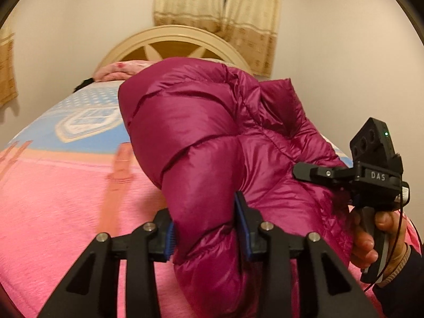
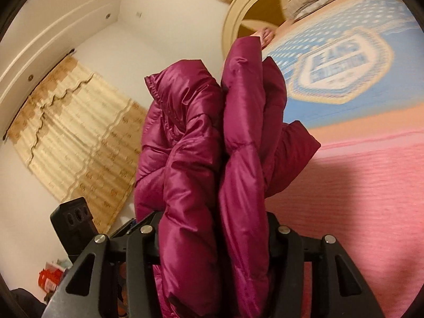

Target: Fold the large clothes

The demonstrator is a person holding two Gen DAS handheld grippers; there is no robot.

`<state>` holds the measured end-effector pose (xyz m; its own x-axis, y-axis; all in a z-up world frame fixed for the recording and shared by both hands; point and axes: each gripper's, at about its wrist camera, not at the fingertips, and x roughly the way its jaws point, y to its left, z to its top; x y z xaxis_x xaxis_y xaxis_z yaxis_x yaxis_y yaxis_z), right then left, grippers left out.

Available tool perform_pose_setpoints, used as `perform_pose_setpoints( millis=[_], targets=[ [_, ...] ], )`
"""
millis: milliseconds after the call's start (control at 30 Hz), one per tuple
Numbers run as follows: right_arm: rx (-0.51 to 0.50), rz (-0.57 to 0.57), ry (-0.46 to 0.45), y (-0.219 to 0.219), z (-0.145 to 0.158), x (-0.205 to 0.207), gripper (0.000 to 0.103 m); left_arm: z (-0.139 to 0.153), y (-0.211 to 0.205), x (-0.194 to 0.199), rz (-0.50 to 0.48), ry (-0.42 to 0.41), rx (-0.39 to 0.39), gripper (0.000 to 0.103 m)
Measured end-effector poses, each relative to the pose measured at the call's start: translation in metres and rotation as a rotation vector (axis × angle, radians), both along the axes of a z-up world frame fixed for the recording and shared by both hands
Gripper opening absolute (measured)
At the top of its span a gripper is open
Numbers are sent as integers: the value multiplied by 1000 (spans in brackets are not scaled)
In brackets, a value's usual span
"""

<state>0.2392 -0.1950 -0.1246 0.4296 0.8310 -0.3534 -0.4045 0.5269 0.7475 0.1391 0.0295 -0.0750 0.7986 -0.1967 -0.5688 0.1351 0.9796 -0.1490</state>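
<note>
While broad pink blanket (image 1: 53, 212) lies bare toward the bed's left edge, the left gripper (image 1: 209, 234) pinches a puffy fold of the magenta down jacket (image 1: 201, 132), bunched over the bed's right side; the right gripper (image 2: 214, 241) clamps another thick fold.

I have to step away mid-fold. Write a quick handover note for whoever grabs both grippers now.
Left gripper: shut on the magenta puffer jacket, a thick bunch between the jaws.
Right gripper: shut on the same jacket, also bunched.
Jacket is held up over the pink blanket on the bed, gathered, not flat.
Done: jacket picked up.
Left: lay it down, smooth it, fold it.
</note>
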Motion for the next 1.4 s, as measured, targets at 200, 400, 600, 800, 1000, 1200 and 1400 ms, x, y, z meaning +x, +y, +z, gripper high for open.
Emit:
perform_pose_setpoints(
  millis=[200, 400, 600, 800, 1000, 1200, 1400],
  targets=[
    [-22, 107, 2, 67, -2, 9, 50, -4, 43, -11, 101, -5, 40, 40],
    [-33, 208, 26, 144, -9, 24, 50, -8, 78, -30, 217, 10, 77, 39],
    [-49, 285, 48, 209, -21, 29, 50, -15, 104, -45, 294, 21, 77, 39],
    [-68, 333, 61, 241, -28, 30, 50, -17, 118, -39, 330, 34, 68, 39],
    [-79, 359, 77, 260, -32, 34, 50, -21, 132, -37, 361, 45, 72, 39],
    [-104, 404, 82, 279, -30, 42, 50, -30, 151, -40, 387, 66, 90, 40],
    [-155, 421, 111, 297, -44, 45, 50, -58, 161, -34, 399, 137, 101, 45]
  ],
)
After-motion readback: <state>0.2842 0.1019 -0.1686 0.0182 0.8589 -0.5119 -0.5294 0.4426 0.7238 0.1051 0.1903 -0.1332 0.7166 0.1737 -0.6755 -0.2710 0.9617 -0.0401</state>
